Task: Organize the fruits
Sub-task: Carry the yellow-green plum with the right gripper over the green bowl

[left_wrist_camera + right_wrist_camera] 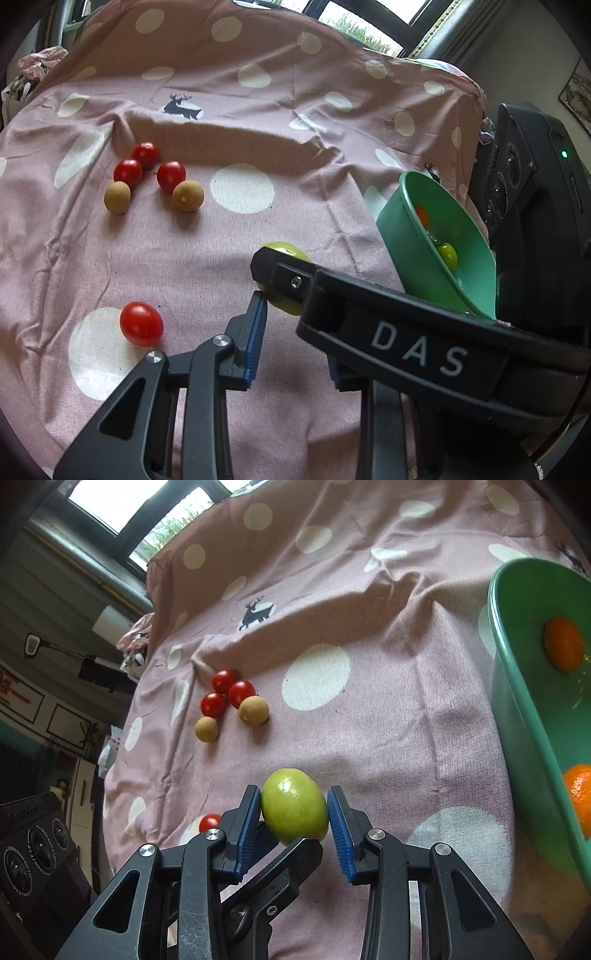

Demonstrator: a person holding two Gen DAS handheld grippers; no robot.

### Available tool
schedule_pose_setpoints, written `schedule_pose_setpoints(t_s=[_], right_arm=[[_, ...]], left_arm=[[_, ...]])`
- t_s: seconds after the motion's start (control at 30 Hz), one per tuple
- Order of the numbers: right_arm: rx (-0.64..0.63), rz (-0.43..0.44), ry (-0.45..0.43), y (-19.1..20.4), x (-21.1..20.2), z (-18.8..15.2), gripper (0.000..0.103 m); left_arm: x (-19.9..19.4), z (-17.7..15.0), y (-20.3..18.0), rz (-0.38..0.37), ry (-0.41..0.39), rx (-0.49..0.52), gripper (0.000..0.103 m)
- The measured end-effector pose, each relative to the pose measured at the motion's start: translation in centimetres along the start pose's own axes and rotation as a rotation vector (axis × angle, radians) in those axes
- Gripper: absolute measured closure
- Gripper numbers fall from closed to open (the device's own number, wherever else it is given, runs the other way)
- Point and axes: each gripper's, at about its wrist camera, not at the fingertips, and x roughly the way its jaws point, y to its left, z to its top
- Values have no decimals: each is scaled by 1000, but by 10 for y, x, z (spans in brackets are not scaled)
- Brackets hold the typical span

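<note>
Beside the green bowl (517, 738), the right claw (294, 812) pinches a green fruit (294, 805); the left claw (291, 321) is pressed together.

Right gripper's arm hides most of the green fruit (286, 251) and one left finger; the green bowl (517, 709) runs off-frame

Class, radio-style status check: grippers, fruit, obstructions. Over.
Right gripper shut on green fruit. Left gripper shut, its finger crossing under the fruit. Nothing between fruit and green bowl.
</note>
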Motion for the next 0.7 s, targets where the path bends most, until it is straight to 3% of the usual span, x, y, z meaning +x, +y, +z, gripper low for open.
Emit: schedule_pose_setpoints(t_s=[0.3, 0.7], right_arm=[[-72, 33, -153, 19, -50, 0, 64], [-33, 51, -352, 4, -113, 0, 64]], left_arm=[[-39, 6, -30, 14, -149, 118, 74], [-55, 19, -92, -33, -237, 300, 74]])
